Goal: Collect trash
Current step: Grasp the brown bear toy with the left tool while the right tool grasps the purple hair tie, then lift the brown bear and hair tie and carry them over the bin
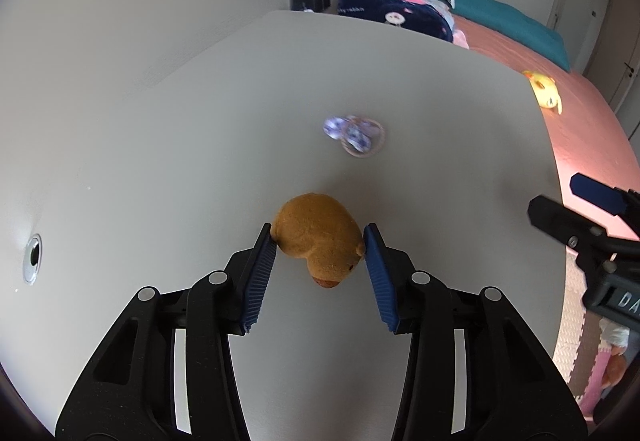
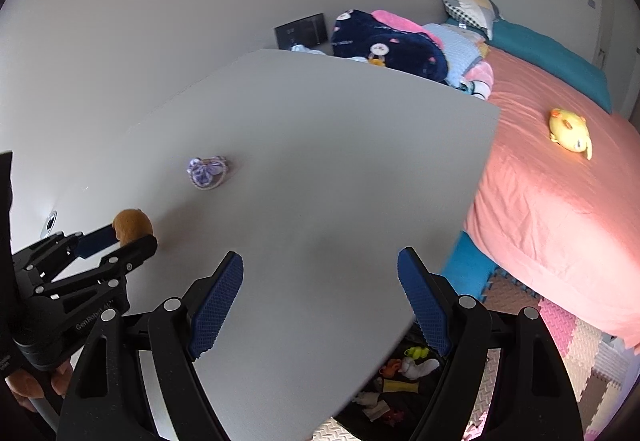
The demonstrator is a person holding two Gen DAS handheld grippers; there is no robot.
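We have the left hand-held gripper (image 1: 319,239) part-closed, both pads touching the flanks of the brown plush toy (image 1: 316,237) on the bench (image 1: 160,161). We judge it light, soft and compressible, so grip mid-body. Beyond lies a crumpled purple wrapper (image 1: 354,137); the right hand-held gripper (image 2: 320,261) is wide open, empty.

The right gripper (image 2: 320,261) hangs wide open over the grey table (image 2: 320,169), nothing between its pads. At the table's left edge the left gripper (image 2: 128,235) appears to clasp a brown plush toy (image 2: 132,225); beyond lies a purple crumpled wrapper (image 2: 207,171).
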